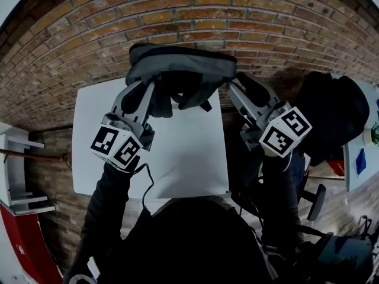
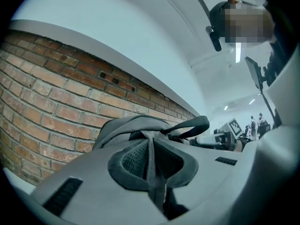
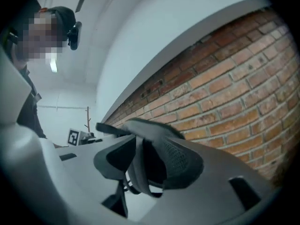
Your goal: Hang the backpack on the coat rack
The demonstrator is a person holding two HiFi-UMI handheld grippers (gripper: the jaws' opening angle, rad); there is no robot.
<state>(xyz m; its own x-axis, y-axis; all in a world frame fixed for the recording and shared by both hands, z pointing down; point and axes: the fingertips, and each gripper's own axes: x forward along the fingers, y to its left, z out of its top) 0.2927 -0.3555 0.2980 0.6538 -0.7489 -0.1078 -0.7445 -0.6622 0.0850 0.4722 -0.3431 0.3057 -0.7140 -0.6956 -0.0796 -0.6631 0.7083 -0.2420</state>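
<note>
A grey and black backpack (image 1: 177, 70) hangs in the air in front of the brick wall, above the white table. My left gripper (image 1: 148, 90) holds its left side: in the left gripper view the pads (image 2: 126, 165) are shut on a grey webbing strap (image 2: 150, 146). My right gripper (image 1: 240, 83) is at the backpack's right edge. In the right gripper view its jaws stand apart around a grey strap (image 3: 136, 172), which runs down the gap without being pinched. Far off in that view stands a thin branched pole (image 3: 87, 118), like a coat rack.
The white table (image 1: 195, 158) stands against the brick wall (image 1: 177, 16). A black chair or bag (image 1: 331, 111) is close on the right. A white shelf unit (image 1: 18, 170) stands at the left. The person's dark torso fills the lower middle of the head view.
</note>
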